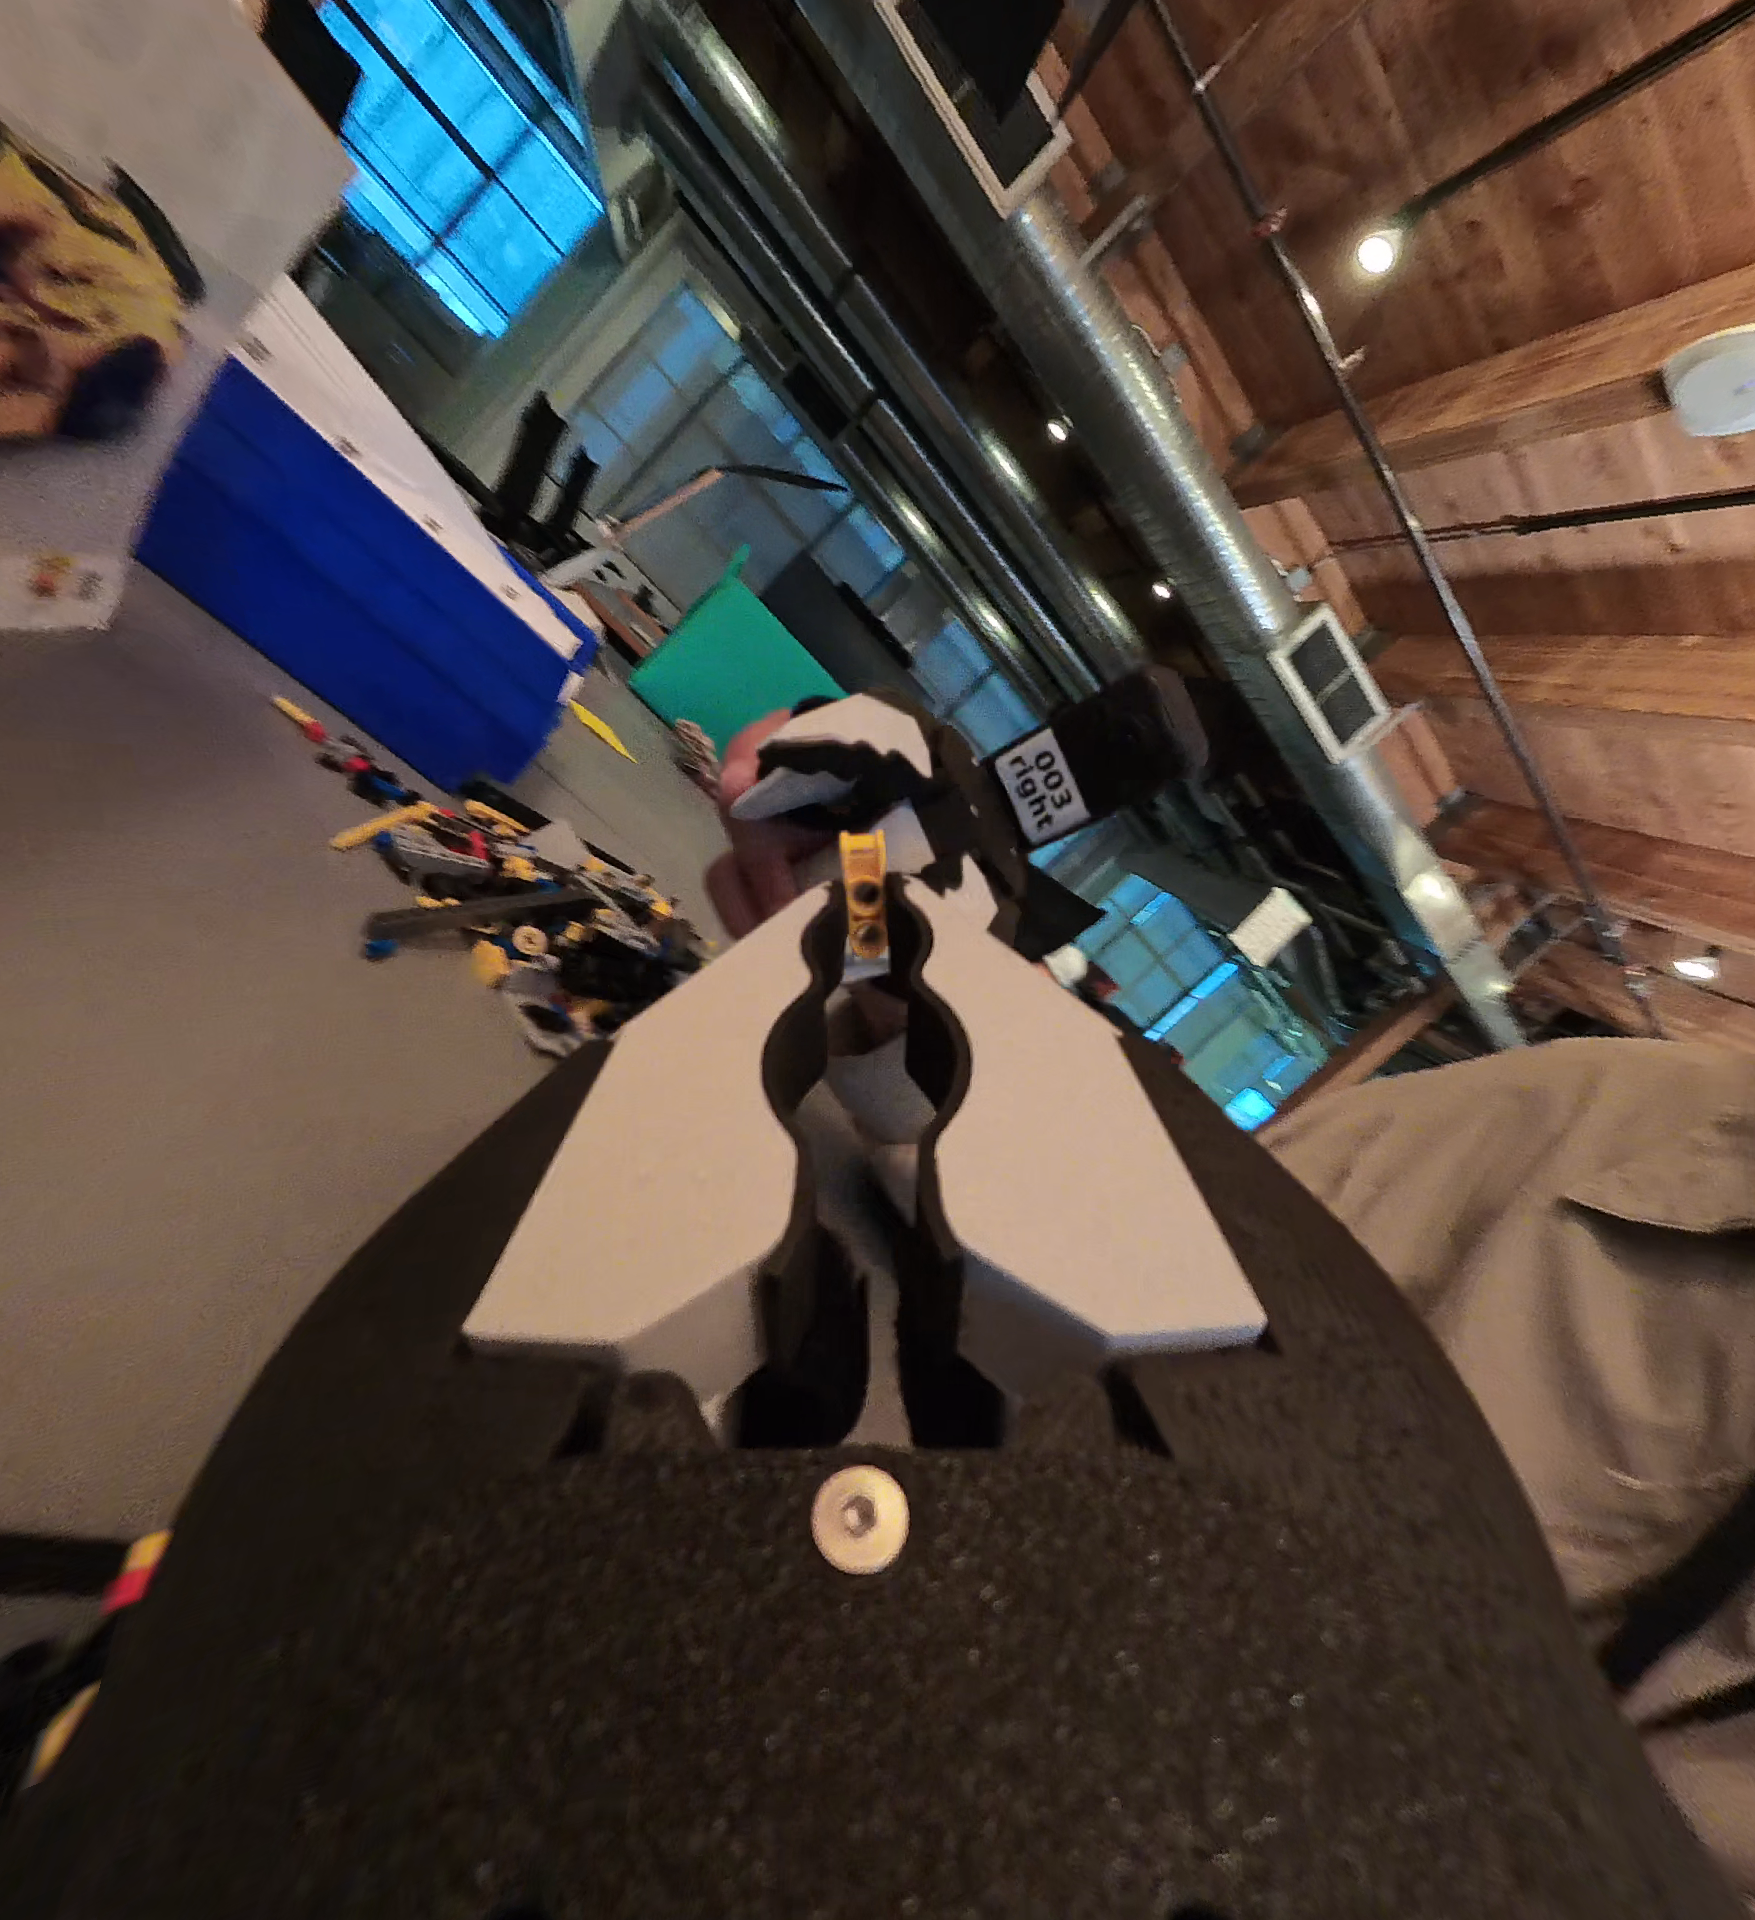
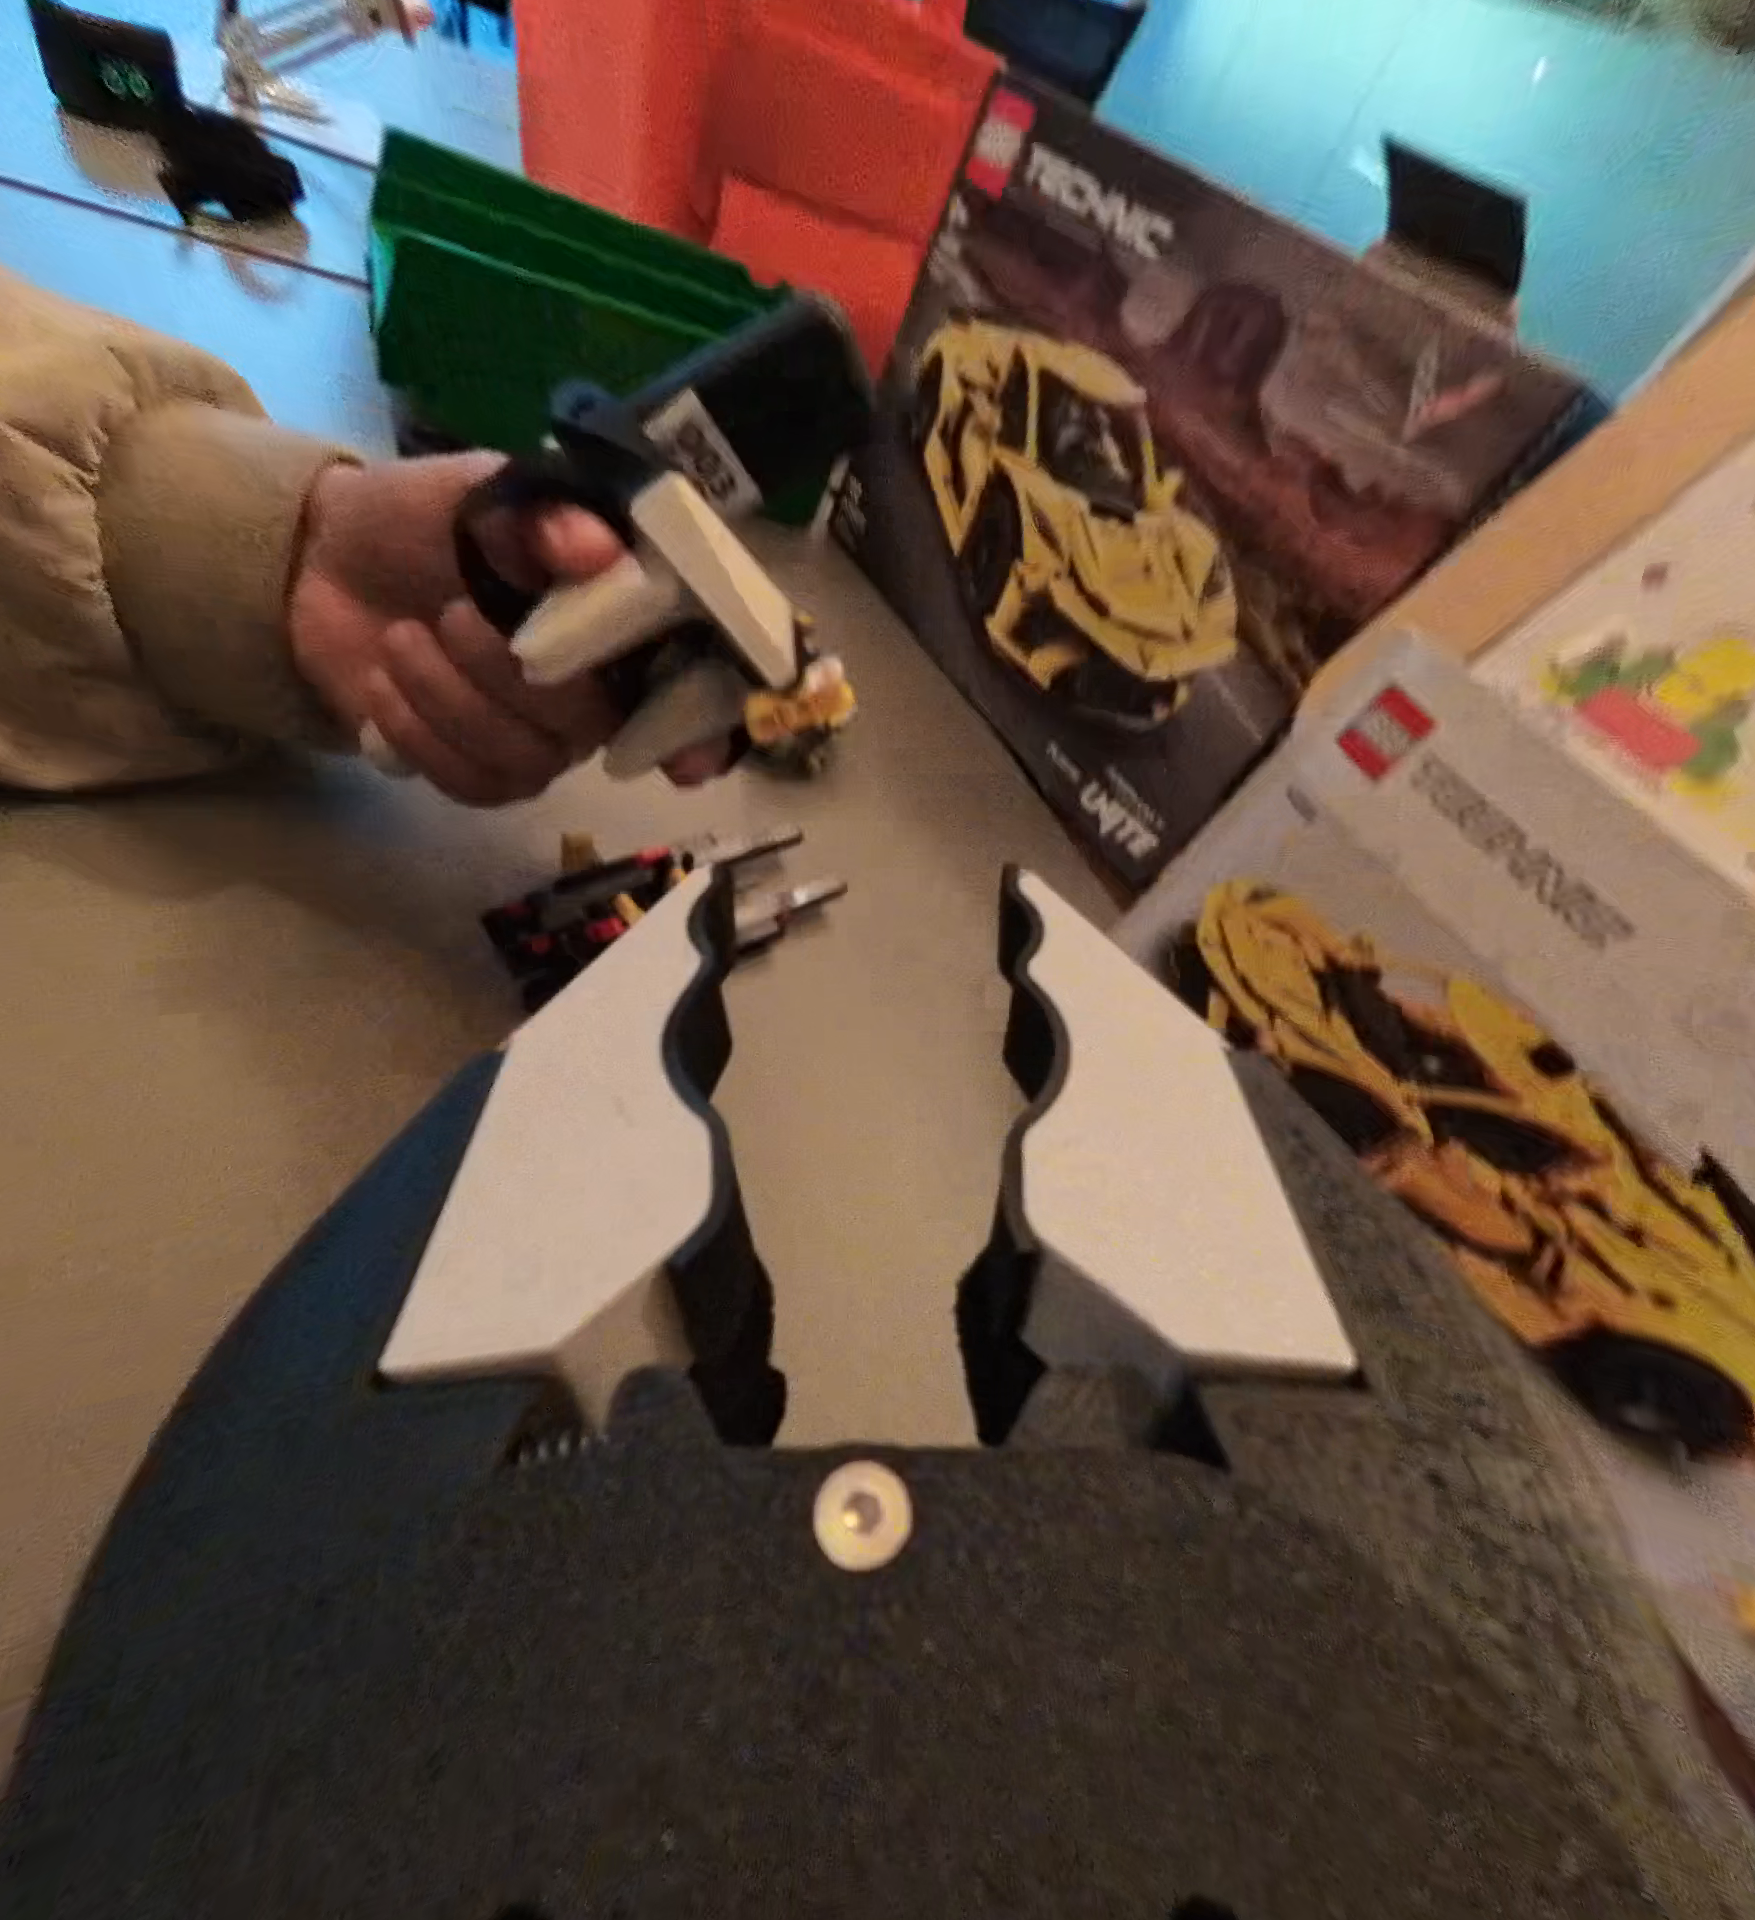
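My left gripper (image 1: pixel 865 888) is shut on a small yellow brick piece with holes (image 1: pixel 865 854), held up in the air. It also shows in the right wrist view (image 2: pixel 785 681), held by a hand (image 2: pixel 405 634) over the grey table (image 2: pixel 125 1039), with a small yellow-and-black piece (image 2: pixel 800 715) at its tips. My right gripper (image 2: pixel 857 904) is open and empty, low over the table. A small black-and-red brick assembly (image 2: pixel 582 914) lies just beyond its left finger (image 2: pixel 624 1091). In the left wrist view the right gripper (image 1: pixel 842 790) is just beyond the yellow piece.
A pile of loose yellow, black and grey bricks (image 1: pixel 530 904) lies on the table. A blue bin (image 1: pixel 353 561) and a green bin (image 1: pixel 727 655) stand behind it. Boxes picturing a yellow car (image 2: pixel 1164 499) (image 2: pixel 1475 1091), an orange bin (image 2: pixel 748 135) and a beige sleeve (image 2: pixel 94 561) surround the grippers. There is about 5 cm between the tips of the two grippers.
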`<state>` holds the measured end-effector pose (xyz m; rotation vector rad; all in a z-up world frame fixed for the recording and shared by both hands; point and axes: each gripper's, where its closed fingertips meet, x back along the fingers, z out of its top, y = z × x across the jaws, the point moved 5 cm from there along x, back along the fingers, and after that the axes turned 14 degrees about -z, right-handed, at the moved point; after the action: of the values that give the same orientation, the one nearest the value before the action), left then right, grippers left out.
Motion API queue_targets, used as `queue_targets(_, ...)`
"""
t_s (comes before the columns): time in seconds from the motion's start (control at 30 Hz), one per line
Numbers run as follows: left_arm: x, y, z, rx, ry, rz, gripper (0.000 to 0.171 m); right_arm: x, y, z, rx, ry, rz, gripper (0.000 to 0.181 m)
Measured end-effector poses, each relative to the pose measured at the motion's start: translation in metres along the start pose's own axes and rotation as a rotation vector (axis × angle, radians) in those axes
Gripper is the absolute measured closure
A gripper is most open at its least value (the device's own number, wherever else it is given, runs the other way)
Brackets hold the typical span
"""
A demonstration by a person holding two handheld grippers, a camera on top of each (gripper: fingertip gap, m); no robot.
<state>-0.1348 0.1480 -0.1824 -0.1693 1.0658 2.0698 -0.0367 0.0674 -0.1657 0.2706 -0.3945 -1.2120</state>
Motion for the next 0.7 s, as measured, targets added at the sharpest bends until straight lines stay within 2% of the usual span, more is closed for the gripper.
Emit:
queue_targets(0.13,-0.007,-0.003,-0.01,0.044,-0.037,-0.022,0.165,-0.018,-0.027,0.017,0.119,0.111,-0.072,0.145)
queue_targets(0.2,-0.01,-0.002,-0.014,0.06,-0.05,-0.037,0.165,-0.022,-0.034,0.012,0.129,0.075,-0.042,0.145)
queue_targets(0.27,-0.013,-0.002,-0.017,0.068,-0.076,-0.042,0.165,-0.023,-0.034,0.007,0.191,0.044,-0.061,0.158)
queue_targets(0.4,-0.016,0.0,-0.015,0.009,-0.102,-0.003,0.162,-0.016,-0.03,0.01,0.219,0.027,-0.043,0.157)
queue_targets(0.43,-0.014,-0.002,-0.015,-0.02,-0.11,0.04,0.147,-0.01,-0.022,0.006,0.234,-0.01,-0.057,0.157)
queue_targets(0.47,-0.012,-0.004,-0.015,-0.042,-0.128,0.079,0.138,-0.001,-0.009,-0.001,0.237,-0.065,-0.087,0.157)
queue_targets(0.53,-0.01,-0.009,-0.018,-0.091,-0.189,0.153,0.138,0.025,0.018,-0.024,0.152,-0.239,-0.111,0.158)
queue_targets(0.57,-0.01,-0.013,-0.02,-0.124,-0.221,0.197,0.139,0.041,0.027,-0.044,0.08,-0.383,-0.071,0.158)
queue_targets(0.63,-0.012,-0.019,-0.026,-0.176,-0.274,0.266,0.139,0.074,0.047,-0.084,-0.052,-0.632,-0.083,0.157)
queue_targets(0.7,-0.017,-0.023,-0.037,-0.178,-0.335,0.277,0.14,0.1,0.058,-0.111,-0.119,-0.758,-0.127,0.158)
